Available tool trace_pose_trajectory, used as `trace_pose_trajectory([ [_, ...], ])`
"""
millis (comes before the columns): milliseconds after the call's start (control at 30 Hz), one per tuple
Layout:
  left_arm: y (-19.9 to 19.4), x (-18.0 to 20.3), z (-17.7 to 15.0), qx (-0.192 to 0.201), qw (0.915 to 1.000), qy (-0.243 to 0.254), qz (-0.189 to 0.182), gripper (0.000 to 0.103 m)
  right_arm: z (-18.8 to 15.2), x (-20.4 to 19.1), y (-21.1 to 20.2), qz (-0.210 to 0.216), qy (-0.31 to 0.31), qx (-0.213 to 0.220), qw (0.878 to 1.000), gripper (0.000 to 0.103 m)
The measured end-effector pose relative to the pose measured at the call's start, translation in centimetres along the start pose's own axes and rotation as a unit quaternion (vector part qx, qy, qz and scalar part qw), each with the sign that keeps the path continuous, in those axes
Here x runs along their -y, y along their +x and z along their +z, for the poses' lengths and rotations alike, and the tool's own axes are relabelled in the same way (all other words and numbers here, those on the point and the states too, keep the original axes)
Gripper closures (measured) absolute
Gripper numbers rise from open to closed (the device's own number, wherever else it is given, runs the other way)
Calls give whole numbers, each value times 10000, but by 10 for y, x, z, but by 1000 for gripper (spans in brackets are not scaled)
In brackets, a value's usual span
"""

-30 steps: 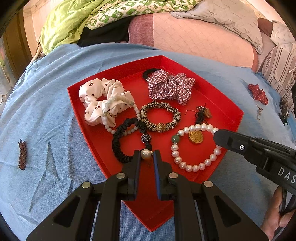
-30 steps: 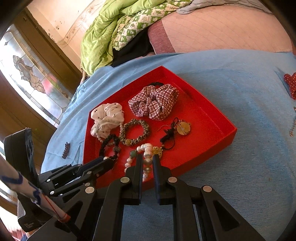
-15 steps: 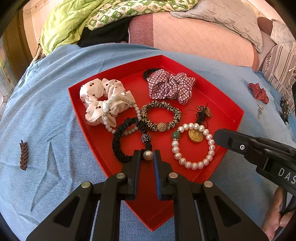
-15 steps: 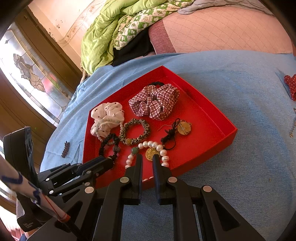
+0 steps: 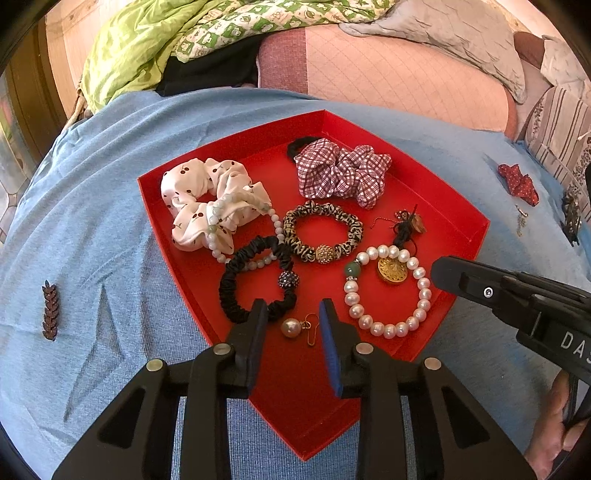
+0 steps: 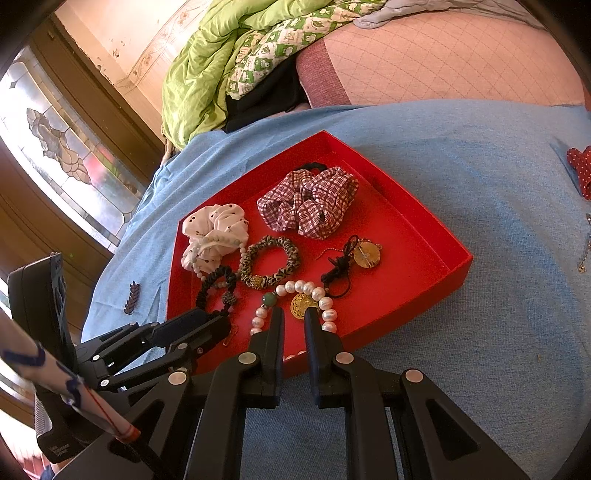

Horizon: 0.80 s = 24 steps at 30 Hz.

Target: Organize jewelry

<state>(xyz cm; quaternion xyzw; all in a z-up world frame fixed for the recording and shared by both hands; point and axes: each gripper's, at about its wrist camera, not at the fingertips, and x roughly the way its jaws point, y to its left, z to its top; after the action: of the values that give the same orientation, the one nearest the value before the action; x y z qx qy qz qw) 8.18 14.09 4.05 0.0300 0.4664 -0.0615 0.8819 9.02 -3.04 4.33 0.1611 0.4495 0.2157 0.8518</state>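
- The pearl earring [image 5: 291,327] lies loose on the red tray [image 5: 443,206], between the parted fingers of the left gripper [image 5: 289,314], which holds nothing.
- It looks light, hard and prone to roll; its thin hook seems bendable, so pinching the bead is safer.
- The right gripper [image 6: 293,318], narrowly open and empty, hovers above the pearl bracelet [image 6: 325,302].
- Beneath the tray lies a soft blue cloth [image 5: 110,258]; bedding is heaped beyond.

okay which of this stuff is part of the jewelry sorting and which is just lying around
Job: red tray; pearl drop earring; white pearl bracelet with gold charm; brown leaf-shaped clip and red dotted bow, both outside the tray.
Lying about: green quilt; grey pillow.
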Motion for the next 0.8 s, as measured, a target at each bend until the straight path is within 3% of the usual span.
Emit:
trace_pose_trajectory([
  [300,-5,-3,2,126,9999,-51,35,62,2,7,-5,-99,79,60,9999,91],
  [400,-14,-4,4,323,9993,-138,141,53,3,7,-9,-202,42,120,9997,86],
  [533,-39,-5,5,843,9953,-287,367,29,3,2,-22,-487,-166,324,9982,78],
  [633,-66,-4,-1,1340,9878,-453,648,15,-2,-9,-41,-908,-550,613,9925,59],
  [667,-78,-4,-5,1491,9848,-552,697,11,-4,-14,-48,-1027,-683,712,9898,45],
  [733,-93,-6,-12,1619,9815,-722,721,10,-11,-24,-65,-1245,-915,920,9837,31],
  [800,-110,-7,-24,1692,9785,-875,794,10,-17,-33,-80,-1393,-1076,1065,9786,25],
])
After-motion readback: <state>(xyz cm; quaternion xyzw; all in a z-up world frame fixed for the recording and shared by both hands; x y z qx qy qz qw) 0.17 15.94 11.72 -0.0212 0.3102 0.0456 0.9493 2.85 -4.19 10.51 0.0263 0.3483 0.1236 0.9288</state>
